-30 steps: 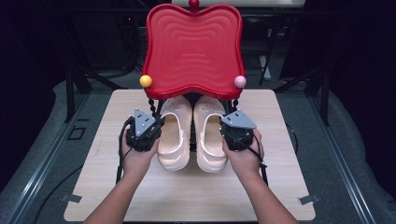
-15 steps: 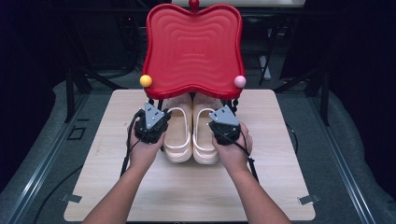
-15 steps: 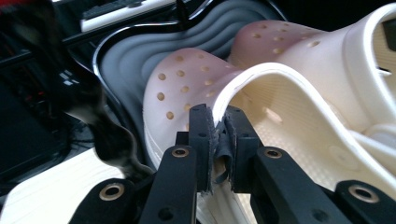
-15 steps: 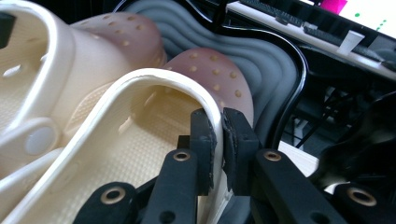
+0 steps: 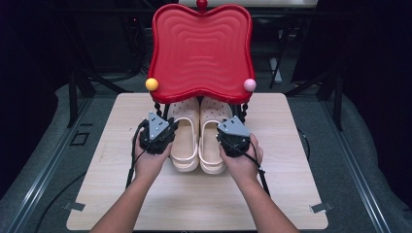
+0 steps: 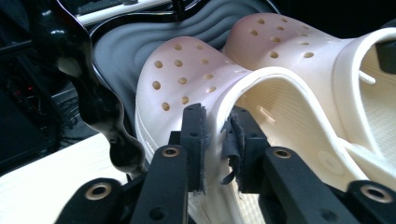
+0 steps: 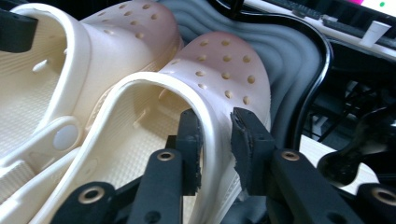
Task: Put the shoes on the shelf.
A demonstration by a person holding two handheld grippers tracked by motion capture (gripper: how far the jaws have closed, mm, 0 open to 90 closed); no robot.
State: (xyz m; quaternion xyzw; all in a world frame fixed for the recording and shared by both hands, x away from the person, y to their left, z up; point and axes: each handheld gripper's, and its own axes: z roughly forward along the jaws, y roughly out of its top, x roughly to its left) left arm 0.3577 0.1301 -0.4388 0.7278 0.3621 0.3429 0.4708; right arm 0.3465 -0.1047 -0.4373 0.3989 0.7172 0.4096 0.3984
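Note:
Two cream perforated clogs stand side by side on the wooden table, toes under a red wavy-topped stand. My left gripper straddles the outer side wall of the left clog. In the left gripper view that wall runs between the jaws of the left gripper, which have just been opening and no longer pinch it. My right gripper does the same on the right clog. In the right gripper view the clog's rim passes between the jaws of the right gripper, also just opened, with a gap at the right pad.
The stand rests on black turned legs beside the clogs, with a yellow ball and a pink ball at its front corners. Its grey underside hangs low over the toes. Bare tabletop lies on both sides and toward the person.
Both hands moved inward and away from the person, bringing the clogs together and farther under the stand. Both pairs of jaws have since spread off the clog walls.

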